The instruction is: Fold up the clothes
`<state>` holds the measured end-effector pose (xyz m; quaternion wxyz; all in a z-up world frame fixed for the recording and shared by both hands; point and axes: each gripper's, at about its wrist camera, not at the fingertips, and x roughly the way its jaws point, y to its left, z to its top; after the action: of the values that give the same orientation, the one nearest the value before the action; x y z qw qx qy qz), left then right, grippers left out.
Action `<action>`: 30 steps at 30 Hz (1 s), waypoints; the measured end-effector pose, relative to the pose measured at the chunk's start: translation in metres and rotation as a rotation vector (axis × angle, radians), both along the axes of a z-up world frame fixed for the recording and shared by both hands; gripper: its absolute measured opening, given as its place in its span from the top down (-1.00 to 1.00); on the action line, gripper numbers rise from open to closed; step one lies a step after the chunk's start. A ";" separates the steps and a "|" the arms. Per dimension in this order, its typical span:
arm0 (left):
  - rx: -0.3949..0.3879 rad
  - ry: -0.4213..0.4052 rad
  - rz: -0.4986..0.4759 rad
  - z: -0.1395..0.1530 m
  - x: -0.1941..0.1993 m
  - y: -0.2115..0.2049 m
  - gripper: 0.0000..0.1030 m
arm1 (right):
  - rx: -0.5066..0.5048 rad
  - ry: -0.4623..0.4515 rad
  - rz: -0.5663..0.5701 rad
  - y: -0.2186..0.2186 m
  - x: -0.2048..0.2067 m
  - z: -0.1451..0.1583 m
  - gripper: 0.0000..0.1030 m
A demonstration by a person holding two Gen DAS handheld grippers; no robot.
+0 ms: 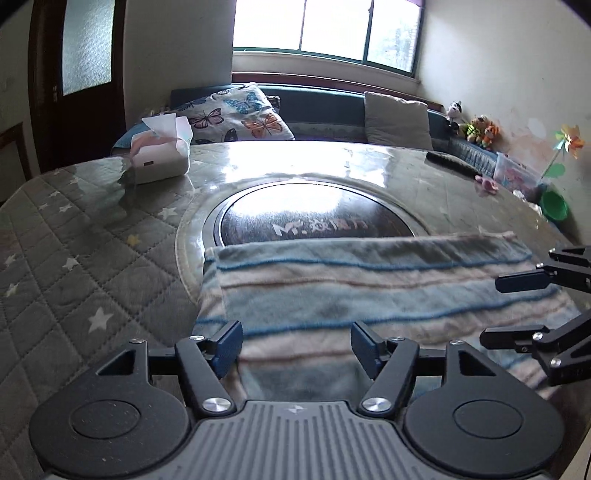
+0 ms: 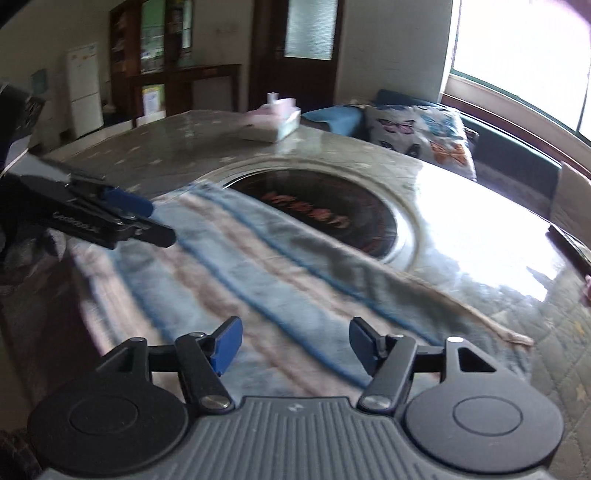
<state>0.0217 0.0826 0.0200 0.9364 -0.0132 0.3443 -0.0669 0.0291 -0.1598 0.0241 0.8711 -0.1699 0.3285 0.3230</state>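
Garment: striped fleece cloth (image 1: 369, 291), blue, pink and cream bands, lying flat on the tabletop (image 1: 74, 240), its far edge overlapping the round dark inset (image 1: 317, 218).
Left gripper (image 1: 296, 345): I see its jaws spread wide, holding nothing, over the cloth's near edge.
Right gripper (image 2: 295, 345): released as well, jaws apart, nothing between them, above the cloth; the right wrist view is blurred.
Tabletop cover: grey quilted fabric with white stars under a glossy sheet.
Tissue box (image 1: 160, 153): white, at the far left of the tabletop, well apart from the cloth.
Backdrop: butterfly cushion (image 1: 240, 118) beneath the window (image 1: 325, 29).
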 end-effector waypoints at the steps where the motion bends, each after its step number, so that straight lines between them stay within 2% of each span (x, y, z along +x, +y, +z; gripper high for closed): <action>1: 0.006 -0.005 0.000 0.000 -0.004 -0.001 -0.39 | -0.007 -0.007 0.011 0.002 -0.005 -0.001 -0.29; 5: 0.013 -0.024 -0.015 0.002 -0.020 -0.003 -0.48 | -0.037 -0.035 0.055 0.010 -0.026 -0.005 -0.30; 10: 0.061 -0.032 -0.030 -0.004 -0.035 -0.007 -0.61 | -0.072 -0.069 0.102 0.018 -0.049 -0.010 -0.32; 13: 0.081 -0.025 -0.019 -0.009 -0.039 -0.004 -0.64 | -0.080 -0.071 0.117 0.017 -0.052 -0.007 -0.33; 19: 0.060 -0.026 0.024 -0.008 -0.044 0.010 -0.67 | -0.063 -0.066 0.113 0.022 -0.044 -0.002 -0.35; 23: 0.008 -0.018 0.079 -0.006 -0.046 0.025 -0.66 | -0.081 -0.041 0.125 0.030 -0.041 -0.007 -0.35; 27: -0.095 0.017 0.101 -0.009 -0.045 0.041 -0.56 | -0.066 -0.025 0.130 0.036 -0.036 0.001 -0.34; 30: -0.128 0.030 0.110 -0.010 -0.045 0.047 -0.51 | -0.057 -0.028 0.155 0.046 -0.033 0.008 -0.31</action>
<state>-0.0232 0.1293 0.0097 0.9307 -0.0927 0.3519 -0.0371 -0.0041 -0.1133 0.0318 0.8428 -0.2241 0.3114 0.3773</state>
